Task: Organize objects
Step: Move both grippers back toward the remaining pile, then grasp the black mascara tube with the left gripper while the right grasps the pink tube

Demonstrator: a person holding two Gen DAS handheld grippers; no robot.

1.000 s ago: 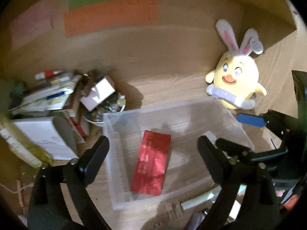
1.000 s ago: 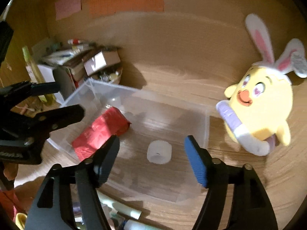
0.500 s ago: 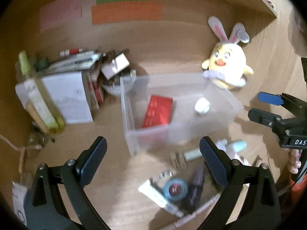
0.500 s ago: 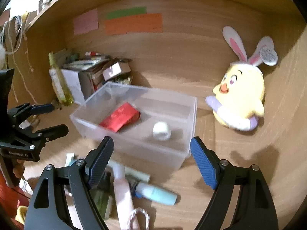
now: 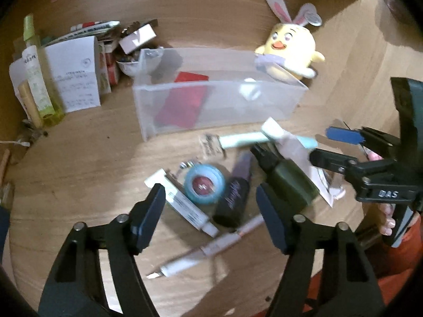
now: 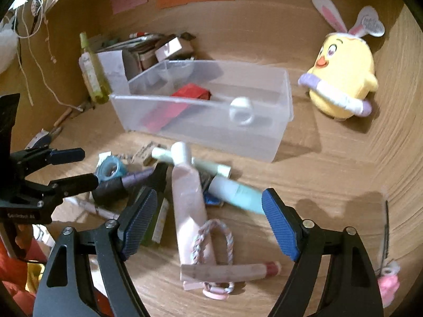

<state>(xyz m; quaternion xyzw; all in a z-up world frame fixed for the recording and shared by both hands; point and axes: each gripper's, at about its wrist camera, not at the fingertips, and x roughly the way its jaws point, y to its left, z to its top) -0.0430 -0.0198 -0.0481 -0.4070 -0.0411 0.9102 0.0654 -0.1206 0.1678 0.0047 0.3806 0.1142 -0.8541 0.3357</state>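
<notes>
1. We see a clear plastic bin (image 6: 275, 142) standing open on the wooden surface (image 6: 330, 179), with a red packet (image 6: 182, 100) lying flat in its left half and a small white round piece (image 6: 241, 111) in its right half
2. A yellow plush chick with bunny ears (image 6: 343, 76) sits just beyond the bin's right end, outside it
3. In front of the bin we find a loose heap: a pink tube (image 6: 189, 198), a mint tube (image 6: 235, 190), a blue tape roll (image 5: 205, 183), a dark green bottle (image 5: 290, 182) and a dark purple tube (image 5: 235, 192)
4. Our left gripper (image 5: 211, 211) hangs over the tape roll, jaws half open and just closing further, gripping nothing
5. Our right gripper (image 6: 208, 222) hangs over the pink tube, jaws apart, having just narrowed a little, holding nothing
6. Boxes and a green bottle (image 5: 37, 79) crowd the surface left of the bin
</notes>
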